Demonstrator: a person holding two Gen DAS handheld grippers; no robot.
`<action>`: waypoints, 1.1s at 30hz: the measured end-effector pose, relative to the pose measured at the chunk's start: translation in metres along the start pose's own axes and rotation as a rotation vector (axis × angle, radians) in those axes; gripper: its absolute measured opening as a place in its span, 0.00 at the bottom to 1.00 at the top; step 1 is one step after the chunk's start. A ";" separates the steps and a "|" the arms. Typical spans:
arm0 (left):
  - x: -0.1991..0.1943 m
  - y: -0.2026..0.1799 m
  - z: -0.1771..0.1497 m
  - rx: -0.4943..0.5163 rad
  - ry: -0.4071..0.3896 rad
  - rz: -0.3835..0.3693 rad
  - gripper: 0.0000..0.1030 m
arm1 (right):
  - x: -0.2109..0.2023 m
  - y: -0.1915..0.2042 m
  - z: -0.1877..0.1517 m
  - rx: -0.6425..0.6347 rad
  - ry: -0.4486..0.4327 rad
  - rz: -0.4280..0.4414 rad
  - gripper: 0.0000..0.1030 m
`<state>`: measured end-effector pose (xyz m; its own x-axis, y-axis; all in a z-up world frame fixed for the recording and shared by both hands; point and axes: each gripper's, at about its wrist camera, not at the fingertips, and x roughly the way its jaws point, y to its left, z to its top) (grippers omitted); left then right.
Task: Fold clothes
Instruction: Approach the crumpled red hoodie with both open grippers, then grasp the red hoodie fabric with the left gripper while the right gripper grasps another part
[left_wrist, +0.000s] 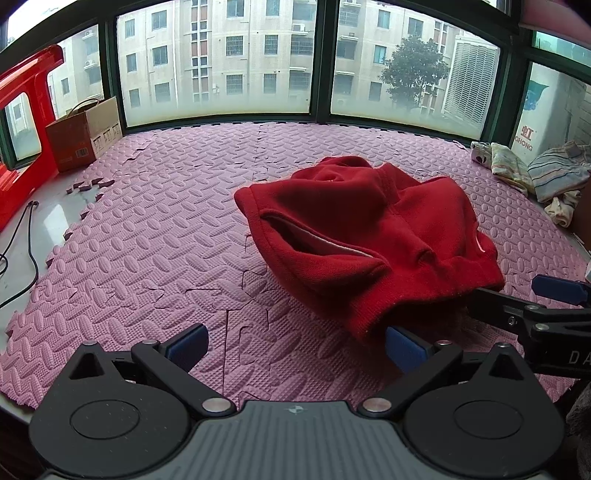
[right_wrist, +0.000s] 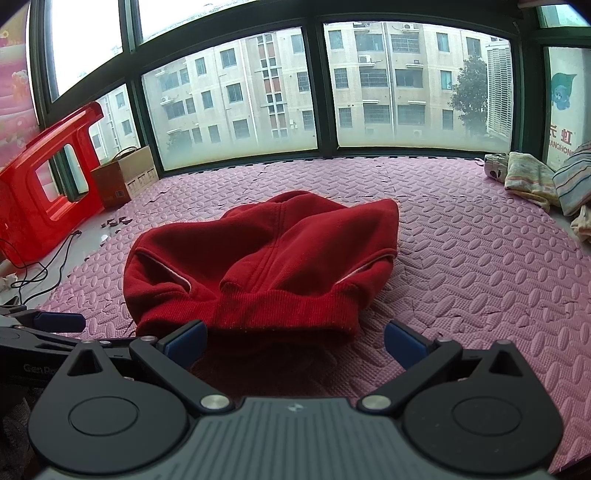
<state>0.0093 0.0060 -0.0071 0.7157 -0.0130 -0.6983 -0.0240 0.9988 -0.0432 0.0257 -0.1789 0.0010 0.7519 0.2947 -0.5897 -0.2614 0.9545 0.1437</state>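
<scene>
A red fleece hooded jacket (left_wrist: 369, 229) lies bunched on the pink foam mat (left_wrist: 155, 258), its ribbed hem toward me and a pocket slit showing. It also shows in the right wrist view (right_wrist: 266, 266). My left gripper (left_wrist: 295, 343) is open and empty, just left of the hem's near corner; its right pad (left_wrist: 404, 347) is beside the cloth. My right gripper (right_wrist: 295, 343) is open and empty, straddling the hem's near edge. The right gripper also shows at the right edge of the left wrist view (left_wrist: 535, 306), and the left gripper at the left edge of the right wrist view (right_wrist: 51, 325).
A red plastic stool (right_wrist: 40, 192) and a cardboard box (left_wrist: 85, 136) stand at the far left by the windows. A black cable (left_wrist: 29, 236) lies on the bare floor at the left. A pile of striped and pale clothes (left_wrist: 535, 173) lies at the far right.
</scene>
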 end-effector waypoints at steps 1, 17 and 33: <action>0.001 0.001 0.001 -0.002 0.001 0.000 1.00 | 0.001 0.000 0.001 0.000 0.001 0.000 1.00; 0.003 0.012 0.026 -0.045 0.003 -0.039 1.00 | 0.016 -0.012 0.019 0.020 0.004 -0.002 1.00; 0.003 0.037 0.062 -0.142 -0.014 -0.113 1.00 | 0.041 -0.032 0.034 0.095 0.040 -0.008 0.95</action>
<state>0.0540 0.0455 0.0339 0.7290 -0.1234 -0.6733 -0.0403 0.9742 -0.2222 0.0856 -0.1958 -0.0013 0.7284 0.2869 -0.6221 -0.1959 0.9574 0.2122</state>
